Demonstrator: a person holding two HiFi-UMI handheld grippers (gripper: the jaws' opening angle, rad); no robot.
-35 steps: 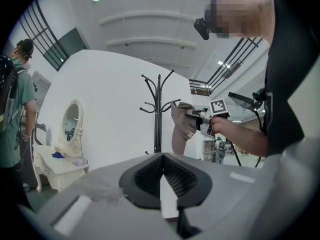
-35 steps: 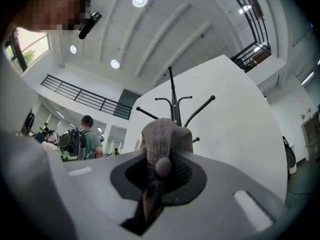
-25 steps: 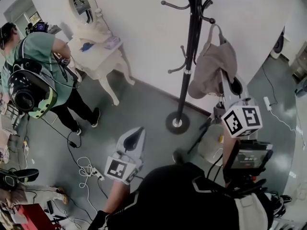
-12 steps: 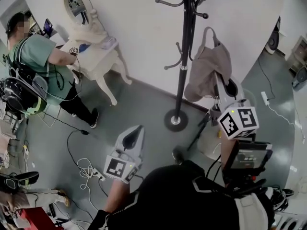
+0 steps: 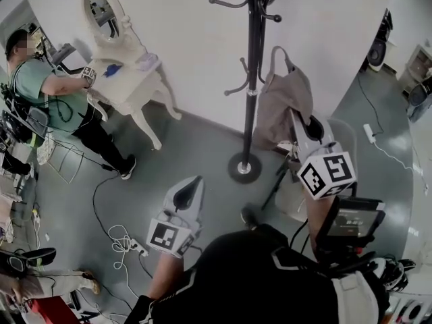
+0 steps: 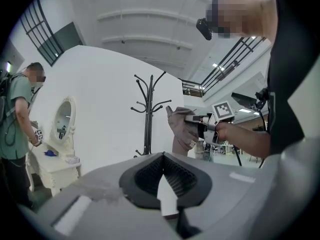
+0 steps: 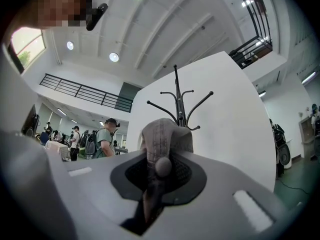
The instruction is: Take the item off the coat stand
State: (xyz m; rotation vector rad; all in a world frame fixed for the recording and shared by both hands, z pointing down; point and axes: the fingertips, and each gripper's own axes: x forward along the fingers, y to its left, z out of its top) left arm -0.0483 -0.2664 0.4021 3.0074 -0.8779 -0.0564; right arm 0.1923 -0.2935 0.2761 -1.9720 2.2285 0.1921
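Right gripper (image 5: 298, 121) holds cloth bag (image 5: 282, 100) beside black coat stand (image 5: 250, 79)

The right gripper's jaws are nearly together, pinching a fold of the grey-brown bag's fabric; the bag hangs from them just to the right of the stand's pole, its strap loop standing free in the air, clear of the hooks in the head view. The left gripper (image 5: 194, 183) sits low and well apart from the stand, jaws closed together with nothing between them. At the far left a person in a green shirt (image 5: 47, 90) stands at a white dressing table (image 5: 128, 79) with an oval mirror
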